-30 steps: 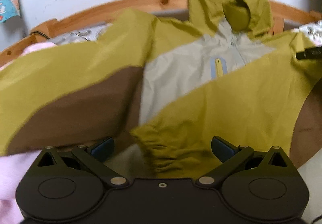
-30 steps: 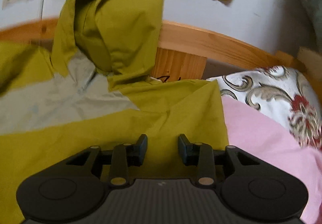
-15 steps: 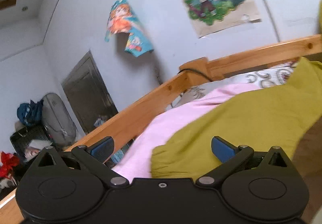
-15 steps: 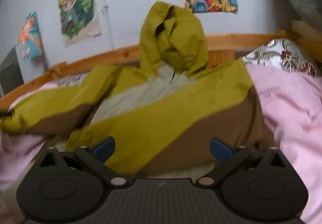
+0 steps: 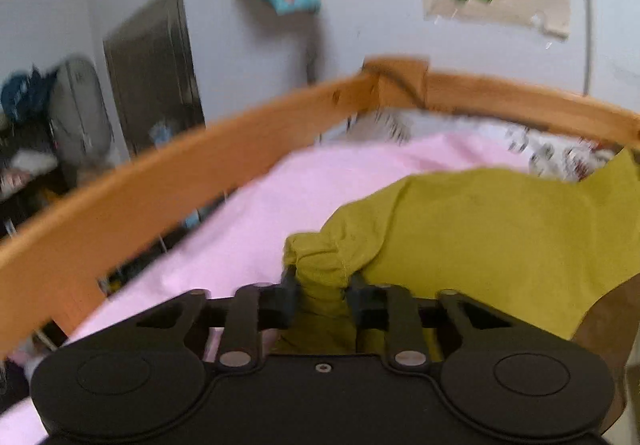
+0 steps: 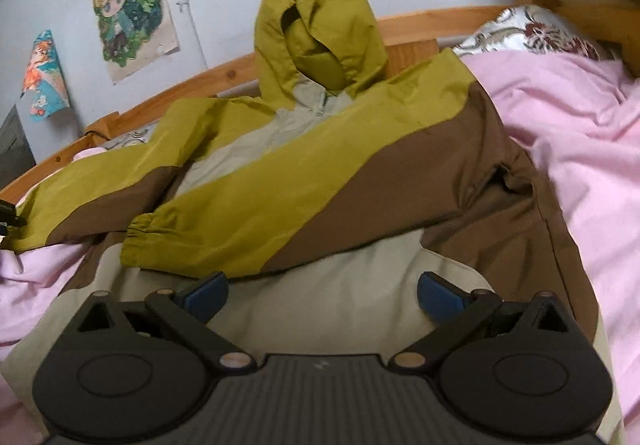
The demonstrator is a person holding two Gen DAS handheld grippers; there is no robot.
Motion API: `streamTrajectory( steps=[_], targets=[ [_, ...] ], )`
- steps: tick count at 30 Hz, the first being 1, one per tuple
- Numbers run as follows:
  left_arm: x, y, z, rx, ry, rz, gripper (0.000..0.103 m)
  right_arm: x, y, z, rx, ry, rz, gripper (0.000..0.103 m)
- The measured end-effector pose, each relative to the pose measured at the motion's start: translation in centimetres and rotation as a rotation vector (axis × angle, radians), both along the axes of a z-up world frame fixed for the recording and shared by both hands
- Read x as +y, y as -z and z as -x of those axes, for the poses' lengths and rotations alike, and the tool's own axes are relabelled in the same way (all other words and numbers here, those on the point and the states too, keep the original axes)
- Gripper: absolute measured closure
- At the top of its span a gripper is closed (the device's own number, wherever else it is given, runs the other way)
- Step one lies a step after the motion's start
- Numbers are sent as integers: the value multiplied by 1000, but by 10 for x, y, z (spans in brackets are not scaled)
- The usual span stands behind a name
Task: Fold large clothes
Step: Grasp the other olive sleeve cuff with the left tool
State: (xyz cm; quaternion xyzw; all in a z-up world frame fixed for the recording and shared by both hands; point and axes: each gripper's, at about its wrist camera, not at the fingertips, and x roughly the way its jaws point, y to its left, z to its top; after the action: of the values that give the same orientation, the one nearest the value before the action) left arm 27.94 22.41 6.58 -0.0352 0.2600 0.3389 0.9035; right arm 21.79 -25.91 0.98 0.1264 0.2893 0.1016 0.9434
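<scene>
A hooded jacket [image 6: 304, 173] in olive, brown and pale grey lies on the pink bed sheet [image 6: 576, 133], hood against the headboard. Its right sleeve [image 6: 248, 213] is folded across the chest, cuff [image 6: 140, 235] pointing left. The left sleeve [image 6: 96, 185] stretches out to the left. My left gripper [image 5: 322, 291] is shut on the elastic cuff [image 5: 320, 261] of that left sleeve [image 5: 480, 229]; its tip shows at the far left edge of the right wrist view [image 6: 8, 215]. My right gripper [image 6: 322, 291] is open and empty above the jacket's pale hem.
A wooden bed rail [image 5: 168, 189] curves round the left side and the headboard [image 6: 416, 23]. A patterned pillow [image 6: 532, 33] lies at the back right. Posters [image 6: 128, 5] hang on the wall. A dark doorway [image 5: 156, 73] and clutter are beyond the rail on the left.
My left gripper has closed on the left sleeve's cuff, which lay between its open jaws half a second ago. My right gripper stays open and has dropped closer over the hem.
</scene>
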Motion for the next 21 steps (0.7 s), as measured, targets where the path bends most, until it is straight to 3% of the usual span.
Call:
streamTrajectory(
  steps=[5, 9, 13, 17, 21],
  targets=[
    [-65, -57, 15, -145, 108, -64, 82, -6, 3, 4, -10, 22, 21, 0],
    [-137, -104, 21, -260, 338, -81, 83, -6, 3, 7, -21, 25, 23, 0],
    [-207, -127, 21, -333, 609, 14, 83, -8, 0, 8, -30, 36, 24, 0],
    [-264, -112, -1, -298, 840, 150, 83, -15, -6, 12, -65, 77, 40, 0],
    [-314, -66, -44, -187, 984, 311, 83, -25, -16, 21, -127, 151, 85, 0]
  ],
)
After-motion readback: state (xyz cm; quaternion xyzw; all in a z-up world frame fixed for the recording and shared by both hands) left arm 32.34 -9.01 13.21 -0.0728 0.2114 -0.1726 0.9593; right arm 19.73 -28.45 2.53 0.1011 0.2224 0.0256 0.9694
